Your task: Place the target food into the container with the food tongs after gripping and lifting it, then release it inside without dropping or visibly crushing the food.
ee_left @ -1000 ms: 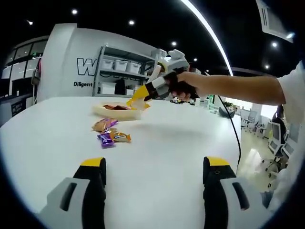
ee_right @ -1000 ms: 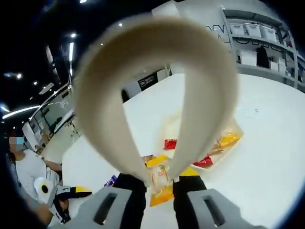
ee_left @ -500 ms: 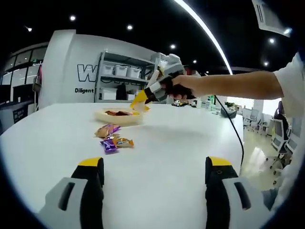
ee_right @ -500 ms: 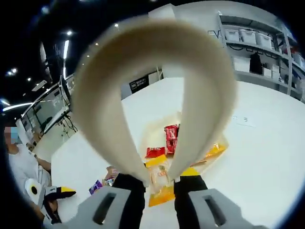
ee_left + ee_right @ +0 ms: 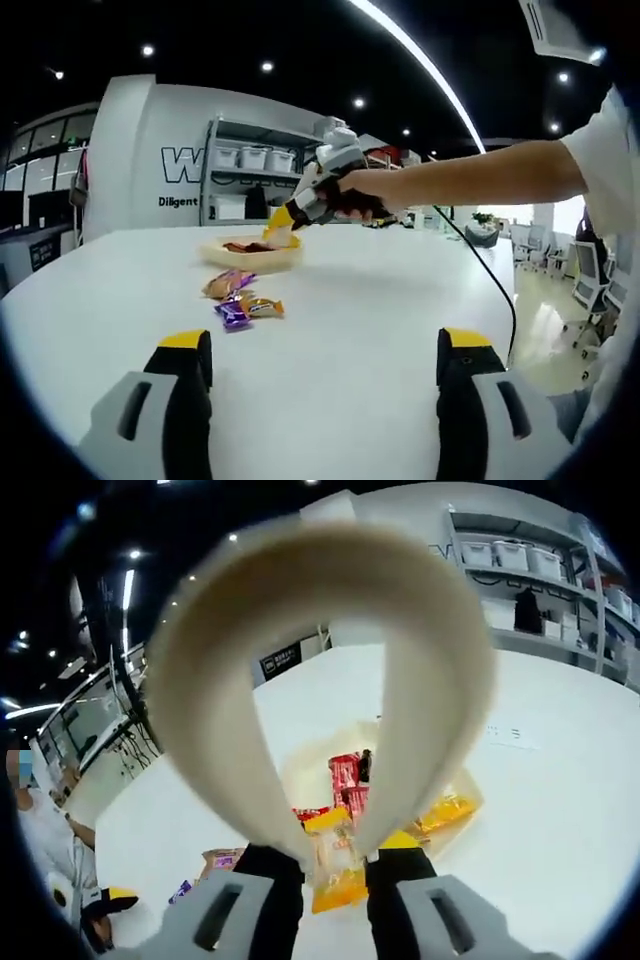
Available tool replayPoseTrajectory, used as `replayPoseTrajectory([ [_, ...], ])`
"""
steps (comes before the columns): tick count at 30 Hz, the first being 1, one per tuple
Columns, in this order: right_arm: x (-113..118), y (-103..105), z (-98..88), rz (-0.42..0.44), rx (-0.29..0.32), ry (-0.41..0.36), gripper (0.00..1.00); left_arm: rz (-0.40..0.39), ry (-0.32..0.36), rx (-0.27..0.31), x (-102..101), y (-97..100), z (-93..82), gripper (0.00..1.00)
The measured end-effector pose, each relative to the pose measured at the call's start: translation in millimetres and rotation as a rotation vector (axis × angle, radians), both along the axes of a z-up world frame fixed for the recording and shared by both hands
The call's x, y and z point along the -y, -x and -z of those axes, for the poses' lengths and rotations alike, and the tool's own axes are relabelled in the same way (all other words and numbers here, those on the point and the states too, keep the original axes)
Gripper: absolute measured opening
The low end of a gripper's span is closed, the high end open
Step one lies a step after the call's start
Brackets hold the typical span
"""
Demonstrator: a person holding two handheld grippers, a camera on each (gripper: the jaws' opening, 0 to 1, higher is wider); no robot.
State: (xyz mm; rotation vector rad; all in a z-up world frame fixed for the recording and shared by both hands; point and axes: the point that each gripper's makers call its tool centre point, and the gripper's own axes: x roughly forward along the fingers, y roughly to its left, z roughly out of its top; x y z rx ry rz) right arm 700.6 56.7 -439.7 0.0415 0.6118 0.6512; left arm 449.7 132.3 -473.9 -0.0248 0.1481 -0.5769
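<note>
In the right gripper view my right gripper (image 5: 335, 858) is shut on cream food tongs (image 5: 215, 700), whose loop arches up over the view. The tong tips pinch a yellow snack packet (image 5: 336, 870) held above a shallow cream container (image 5: 300, 770) that holds red packets (image 5: 345, 778) and a yellow packet (image 5: 447, 808). In the left gripper view, the right gripper (image 5: 300, 208) hangs in a hand over that container (image 5: 250, 257). My left gripper (image 5: 323, 345) is open and holds nothing, low over the white table (image 5: 380, 300).
Several loose snack packets (image 5: 240, 297) lie on the table in front of the container. A cable (image 5: 480, 270) trails from the right gripper. Shelving with bins (image 5: 250, 170) stands behind the table. The left gripper's yellow tip (image 5: 108, 894) shows at lower left.
The right gripper has carried the tongs and yellow packet further over the container and slightly lower. The left gripper has stayed open and nearly still.
</note>
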Motion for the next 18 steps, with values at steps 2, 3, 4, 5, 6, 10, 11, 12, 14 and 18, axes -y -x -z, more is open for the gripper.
replayPoseTrajectory([
  [2,-5.3,-1.3,2.2,-0.001,-0.001,-0.002,0.16,0.008,-0.003,-0.008,1.4,0.8,1.5,0.9],
  [3,-7.6,-1.5,4.0,-0.004,-0.001,0.002,0.16,0.009,-0.005,-0.011,1.7,0.9,2.1,0.9],
  [4,-10.0,-4.5,7.3,-0.007,-0.001,0.013,0.16,0.013,-0.011,-0.019,2.1,1.5,3.8,0.9],
  [5,-11.5,-5.1,9.7,-0.011,0.005,0.023,0.17,0.021,-0.01,-0.026,3.1,2.4,4.7,0.89],
  [6,-13.1,-4.4,15.0,-0.022,0.01,0.049,0.17,0.025,-0.003,-0.024,3.5,2.7,3.6,0.89],
  [10,-18.1,-7.8,17.7,-0.029,0.026,0.058,0.17,0.025,0.008,-0.022,3.0,2.6,2.2,0.89],
  [11,-18.9,-8.8,18.2,-0.029,0.025,0.058,0.17,0.026,0.008,-0.026,3.2,2.6,2.6,0.89],
  [12,-19.0,-8.6,18.3,-0.029,0.026,0.058,0.17,0.027,0.005,-0.027,3.4,2.8,3.2,0.89],
  [14,-19.5,-9.3,19.2,-0.03,0.028,0.056,0.17,0.031,-0.002,-0.027,4.3,3.3,3.9,0.88],
  [18,-19.8,-12.8,21.0,-0.028,0.028,0.051,0.17,0.024,0.0,-0.027,3.1,2.5,3.8,0.89],
])
